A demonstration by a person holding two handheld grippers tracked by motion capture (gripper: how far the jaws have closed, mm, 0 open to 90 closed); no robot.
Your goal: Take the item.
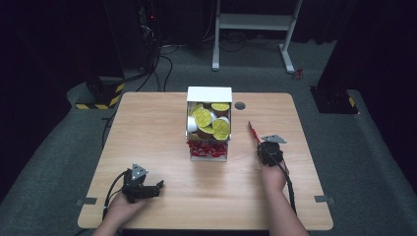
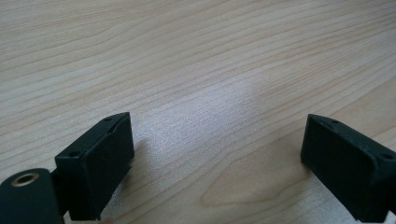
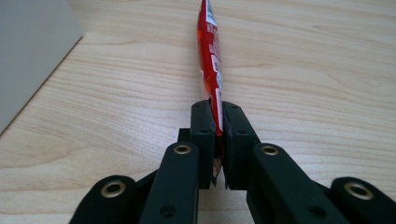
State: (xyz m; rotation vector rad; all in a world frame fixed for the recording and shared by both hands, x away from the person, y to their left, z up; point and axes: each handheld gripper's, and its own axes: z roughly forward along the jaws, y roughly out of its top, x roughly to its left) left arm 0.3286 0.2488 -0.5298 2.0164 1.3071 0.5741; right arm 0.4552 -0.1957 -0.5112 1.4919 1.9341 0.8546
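One red sachet [image 3: 211,65] is pinched in the right hand-held gripper [image 3: 217,119] right of the white box [image 1: 209,94], low over the tabletop [image 1: 162,128]; more remain boxed; the left hand-held gripper [image 2: 217,154] gapes empty at lower left.

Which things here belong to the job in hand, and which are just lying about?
In the job:
- red sachet, clamped in the right tongs
- white box of red sachets and yellow-lidded cups

Lying about:
- left tongs, open over bare table
- table's grey grommet
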